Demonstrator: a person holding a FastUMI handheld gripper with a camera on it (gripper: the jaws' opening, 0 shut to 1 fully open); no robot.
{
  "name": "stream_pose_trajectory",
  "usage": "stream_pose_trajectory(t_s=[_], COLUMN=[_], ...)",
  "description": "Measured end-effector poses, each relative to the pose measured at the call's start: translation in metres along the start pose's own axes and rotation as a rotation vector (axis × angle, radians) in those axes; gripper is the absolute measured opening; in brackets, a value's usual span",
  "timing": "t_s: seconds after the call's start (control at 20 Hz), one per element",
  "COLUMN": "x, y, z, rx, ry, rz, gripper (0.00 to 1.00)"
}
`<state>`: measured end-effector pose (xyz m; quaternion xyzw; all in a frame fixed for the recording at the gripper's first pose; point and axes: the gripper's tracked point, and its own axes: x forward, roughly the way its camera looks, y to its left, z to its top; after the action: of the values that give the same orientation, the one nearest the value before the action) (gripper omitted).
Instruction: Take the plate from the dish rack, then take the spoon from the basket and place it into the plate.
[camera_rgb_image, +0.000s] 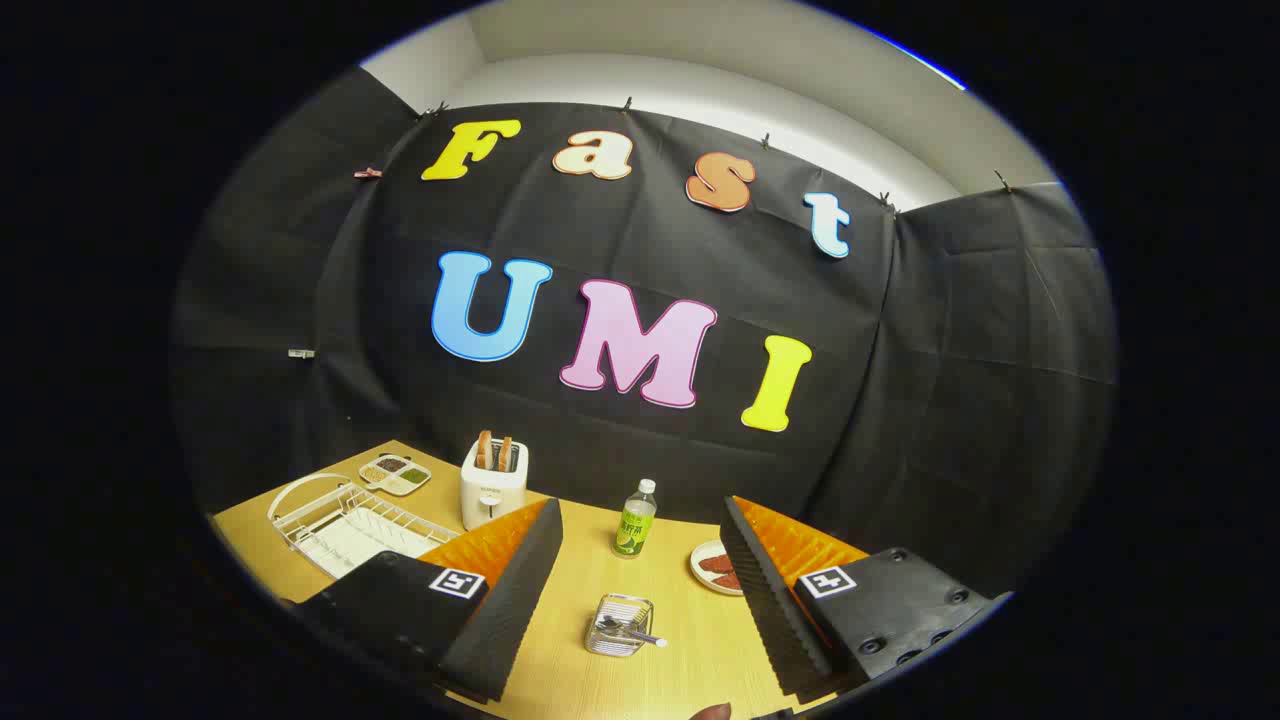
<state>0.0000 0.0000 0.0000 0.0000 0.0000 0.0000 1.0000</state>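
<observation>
My gripper (640, 508) is open and high above the wooden table (560, 670), with nothing between its widely spread fingers. Down between the fingers stands a small wire basket (619, 625) with a spoon (632, 630) lying in it, handle pointing right. To the left, beyond the left finger, is the white wire dish rack (340, 520); a pale flat surface shows inside it, and I cannot tell whether that is a plate. A small round plate (708, 568) holding something reddish lies by the right finger, partly hidden by it.
A white toaster (492, 485) with two bread slices stands behind the rack. A green-labelled bottle (635, 518) stands upright beyond the basket. A small divided dish (395, 473) of condiments lies at the far left. The black cloth wall closes off the back of the table.
</observation>
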Motion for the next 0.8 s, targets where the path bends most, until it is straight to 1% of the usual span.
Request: stream_pose_trajectory(t_s=[0.8], x=[-0.0047], y=[-0.0057], z=[-0.0029], rx=[0.033], ry=[0.025], rz=[-0.016], gripper=[0.98])
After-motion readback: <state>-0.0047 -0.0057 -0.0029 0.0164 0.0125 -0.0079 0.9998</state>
